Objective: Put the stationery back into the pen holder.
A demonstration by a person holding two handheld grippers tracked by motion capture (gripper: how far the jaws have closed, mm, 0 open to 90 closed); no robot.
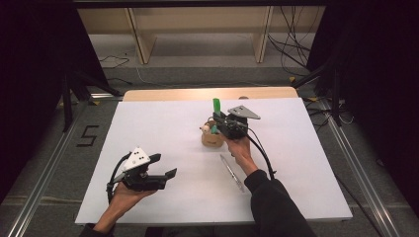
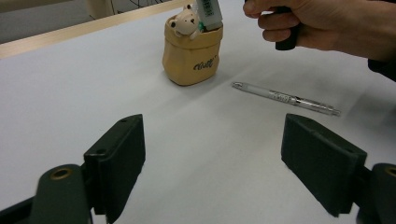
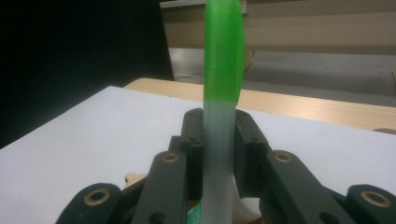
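The green-capped marker [image 3: 223, 93] stands upright between the jaws of the right gripper [image 1: 221, 122], which are clenched on its pale lower body. In the right gripper view it runs up the middle of the frame, the green cap on top and the white barrel pinched lower down. In the high view the cap pokes up just above the centre of the frame, right over the pot [image 1: 211, 138], a small tan sack-shaped holder with a little bear figure at its rim. The left gripper view shows that pot at upper centre, with the marker's white end dipping into its mouth beside the bear.

So the marker looks to be partly in the pot but not let go: the drop into the holder seems nearly done, with the release and the withdrawal of the hand left. Whether its tip rests on the bottom of the pot cannot be told.

A clear pen [image 1: 232, 173] lies flat on the white table [image 1: 163, 123], just below and right of the pot in the high view, near the right forearm but apart from the pot. If it also belongs in the holder, that pick-up remains to be done.

The left gripper [image 1: 163, 168] sits at lower left of the high view, well apart from the pot, its jaws spread wide with nothing between them, resting low over the bare table.
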